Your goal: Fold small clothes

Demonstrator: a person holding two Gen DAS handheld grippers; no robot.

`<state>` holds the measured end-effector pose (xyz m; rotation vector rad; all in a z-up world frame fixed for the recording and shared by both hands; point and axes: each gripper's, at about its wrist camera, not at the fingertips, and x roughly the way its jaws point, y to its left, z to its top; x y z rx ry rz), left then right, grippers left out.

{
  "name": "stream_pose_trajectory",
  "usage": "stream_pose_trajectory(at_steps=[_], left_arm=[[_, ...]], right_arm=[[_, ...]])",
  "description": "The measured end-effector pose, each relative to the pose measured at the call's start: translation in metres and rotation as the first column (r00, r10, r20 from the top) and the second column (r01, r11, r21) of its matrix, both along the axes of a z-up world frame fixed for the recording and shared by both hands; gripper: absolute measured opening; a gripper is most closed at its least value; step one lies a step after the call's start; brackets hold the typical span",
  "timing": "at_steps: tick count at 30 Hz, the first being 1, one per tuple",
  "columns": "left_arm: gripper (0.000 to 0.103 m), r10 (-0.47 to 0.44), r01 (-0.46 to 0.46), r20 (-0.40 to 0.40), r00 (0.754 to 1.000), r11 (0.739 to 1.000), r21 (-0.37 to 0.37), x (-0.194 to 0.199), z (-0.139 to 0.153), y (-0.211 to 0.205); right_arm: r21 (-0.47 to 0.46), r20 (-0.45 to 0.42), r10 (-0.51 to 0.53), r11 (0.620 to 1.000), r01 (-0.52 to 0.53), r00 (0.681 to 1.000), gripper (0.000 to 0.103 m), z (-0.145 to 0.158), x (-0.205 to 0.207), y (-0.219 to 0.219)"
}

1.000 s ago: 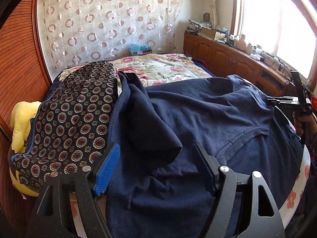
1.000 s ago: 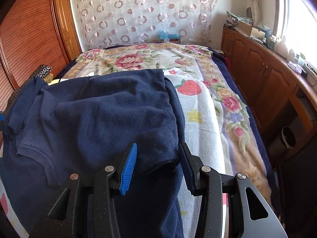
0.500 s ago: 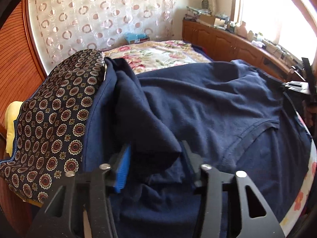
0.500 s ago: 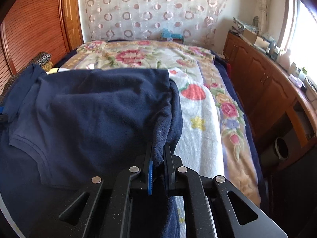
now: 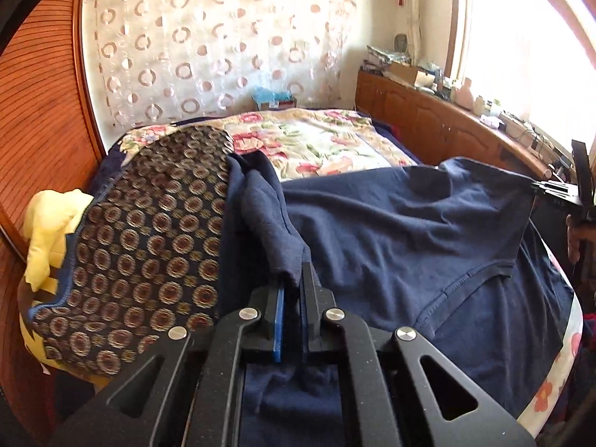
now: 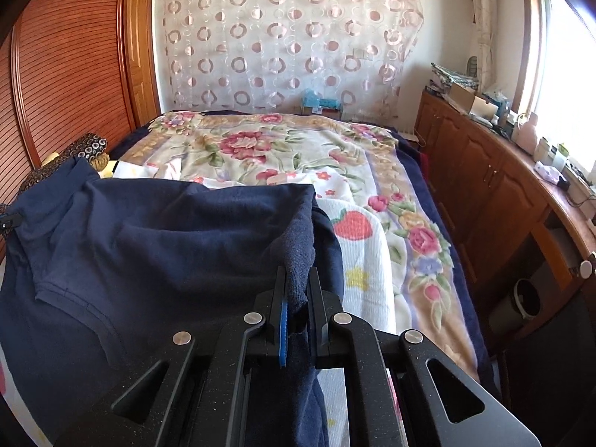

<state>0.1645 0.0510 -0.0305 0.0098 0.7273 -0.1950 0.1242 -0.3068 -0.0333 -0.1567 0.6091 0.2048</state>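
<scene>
The left gripper (image 5: 293, 290) has its jaws closed to a narrow gap on a bunched fold of the navy shirt (image 5: 391, 231), cloth pinched between the blue pad and the black one; the right gripper (image 6: 296, 298) is likewise clamped on a thick ridge of the same shirt (image 6: 167, 246), at its opposite side; the fabric between the two hangs in a shallow sag over the bed (image 6: 283, 149), the neckline seam curving across the near part.

Judging by the creases and the way it drapes, the shirt is light, soft and limp; it will not hold a shape, so any unsupported stretch will droop and any fold must be laid down, not dropped; the knit looks to have enough nap not to slip from the pads. The better hold is at a seam or doubled edge near the shoulders or sleeves, where both grips seem to be, though which exact part each has I cannot tell.

Just left of the shirt lies a patterned cloth (image 5: 149, 246), touching it, with something yellow (image 5: 48, 223) beyond; a blue box (image 6: 320, 102) sits past the bed's far end, contents unclear; an open dark bin (image 6: 527, 296) stands on the floor by the cabinets (image 6: 484, 171), and I cannot see what is in it.
</scene>
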Motion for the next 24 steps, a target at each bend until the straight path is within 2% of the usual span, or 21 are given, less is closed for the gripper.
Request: stream_pose_trajectory(at_steps=[6,11,17,24], left_arm=[[0.007,0.003,-0.002,0.042,0.999,1.000,-0.023,-0.009,0.015,0.007],[0.006,0.001,0.004,0.096,0.995,0.998,-0.056,-0.026,0.031,0.011],[0.006,0.009,0.011,0.166,0.986,0.993,-0.119,-0.065,0.052,0.027],[0.006,0.038,-0.010,0.165,0.986,0.986,-0.167,-0.103,0.039,0.044]], right_arm=[[0.011,0.025,0.022,1.000,-0.023,0.999,0.007,0.005,-0.010,0.005],[0.016,0.077,0.043,0.999,-0.044,0.996,0.007,0.021,-0.024,0.002],[0.045,0.149,0.068,0.996,-0.075,0.987,0.007,0.038,-0.065,-0.013],[0.059,0.142,0.080,0.994,-0.090,0.987,0.007,0.017,-0.110,-0.038]])
